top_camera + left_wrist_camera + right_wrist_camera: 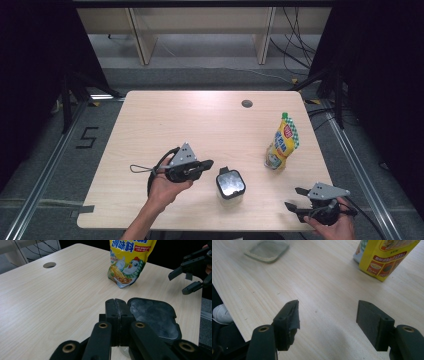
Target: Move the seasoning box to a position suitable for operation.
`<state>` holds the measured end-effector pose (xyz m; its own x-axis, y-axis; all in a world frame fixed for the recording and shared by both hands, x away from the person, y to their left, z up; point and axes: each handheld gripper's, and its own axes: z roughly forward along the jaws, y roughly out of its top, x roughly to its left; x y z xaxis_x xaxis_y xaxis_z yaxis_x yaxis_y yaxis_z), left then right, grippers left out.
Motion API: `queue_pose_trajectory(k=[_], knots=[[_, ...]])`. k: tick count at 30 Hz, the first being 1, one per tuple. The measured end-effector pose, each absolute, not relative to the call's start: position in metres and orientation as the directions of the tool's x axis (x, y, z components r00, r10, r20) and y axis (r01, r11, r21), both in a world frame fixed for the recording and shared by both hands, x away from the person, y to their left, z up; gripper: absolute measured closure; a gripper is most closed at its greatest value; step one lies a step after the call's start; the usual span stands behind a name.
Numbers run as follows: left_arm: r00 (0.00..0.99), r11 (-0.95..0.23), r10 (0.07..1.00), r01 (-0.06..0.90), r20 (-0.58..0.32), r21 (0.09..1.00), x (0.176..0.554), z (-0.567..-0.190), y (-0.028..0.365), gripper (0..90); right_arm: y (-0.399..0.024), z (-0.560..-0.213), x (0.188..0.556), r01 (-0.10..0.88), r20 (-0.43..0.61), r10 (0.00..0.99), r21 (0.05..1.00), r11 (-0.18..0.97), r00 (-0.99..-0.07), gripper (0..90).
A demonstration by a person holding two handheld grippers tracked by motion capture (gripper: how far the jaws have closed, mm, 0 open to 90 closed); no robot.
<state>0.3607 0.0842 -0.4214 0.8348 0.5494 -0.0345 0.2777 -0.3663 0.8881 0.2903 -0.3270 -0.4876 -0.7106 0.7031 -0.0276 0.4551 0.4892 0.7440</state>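
Pouch (283,142) upright beyond jar (230,184), table (150,130) hole (247,104) behind

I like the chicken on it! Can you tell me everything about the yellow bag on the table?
The yellow pouch is a soft, shiny packet that looks like plastic, with a green checked top and a cap. Its front shows a cartoon chicken, a food picture and red labels with printing. It stands upright, leaning a little, on the right part of the wooden table, beyond the small clear container. Nothing grips it; only the table touches it.
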Motion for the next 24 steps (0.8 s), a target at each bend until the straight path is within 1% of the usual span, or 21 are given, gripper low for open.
queue_pose_trajectory(k=[2,3,4,5,9,11,13,15,16,17,20,21,23,24], knots=[[0.839,-0.376,0.543,0.283,-0.037,0.882,0.362,-0.422,0.08,89.0,-0.327,-0.488,0.292,0.442,-0.042,0.693,0.743,0.503,-0.72,35.6],[0.84,-0.385,0.541,0.28,-0.031,0.879,0.363,-0.422,0.076,89.0,-0.327,-0.488,0.292,0.442,-0.042,0.693,0.743,0.503,-0.72,35.6],[0.848,-0.398,0.529,0.272,-0.023,0.876,0.365,-0.423,0.073,89.1,-0.325,-0.489,0.29,0.463,-0.021,0.701,0.737,0.493,-0.713,35.6],[0.848,-0.422,0.53,0.271,-0.007,0.865,0.367,-0.423,0.064,89.1,-0.326,-0.488,0.291,0.454,-0.029,0.696,0.739,0.498,-0.717,35.6],[0.849,-0.429,0.528,0.267,0.0,0.863,0.374,-0.426,0.051,89.2,-0.326,-0.488,0.292,0.445,-0.038,0.693,0.742,0.502,-0.72,35.7],[0.852,-0.447,0.524,0.268,0.006,0.853,0.378,-0.428,0.044,89.2,-0.326,-0.488,0.291,0.456,-0.029,0.697,0.736,0.499,-0.716,35.7],[0.858,-0.463,0.513,0.264,0.013,0.846,0.383,-0.431,0.039,89.2,-0.326,-0.489,0.292,0.446,-0.039,0.691,0.737,0.507,-0.722,35.7],[0.858,-0.46,0.513,0.27,0.005,0.846,0.384,-0.435,0.033,89.2,-0.326,-0.489,0.292,0.449,-0.034,0.688,0.734,0.509,-0.725,35.7],[0.865,-0.479,0.501,0.255,0.023,0.84,0.386,-0.436,0.031,89.2,-0.326,-0.49,0.293,0.446,-0.036,0.684,0.733,0.513,-0.728,35.7],[0.862,-0.471,0.507,0.266,0.012,0.841,0.386,-0.438,0.028,89.2,-0.326,-0.49,0.293,0.447,-0.034,0.685,0.734,0.512,-0.728,35.7],[0.869,-0.504,0.494,0.258,0.029,0.824,0.389,-0.442,0.025,89.2,-0.326,-0.49,0.293,0.446,-0.033,0.684,0.735,0.511,-0.729,35.8],[0.863,-0.487,0.505,0.276,0.009,0.829,0.39,-0.443,0.024,89.2,-0.327,-0.49,0.293,0.446,-0.033,0.684,0.735,0.511,-0.729,35.8],[0.865,-0.492,0.502,0.285,0.001,0.823,0.391,-0.442,0.026,89.2,-0.326,-0.49,0.293,0.445,-0.035,0.683,0.733,0.514,-0.73,35.7],[0.865,-0.501,0.501,0.278,0.012,0.82,0.391,-0.441,0.026,89.2,-0.327,-0.49,0.293,0.438,-0.044,0.681,0.736,0.517,-0.731,35.8]])
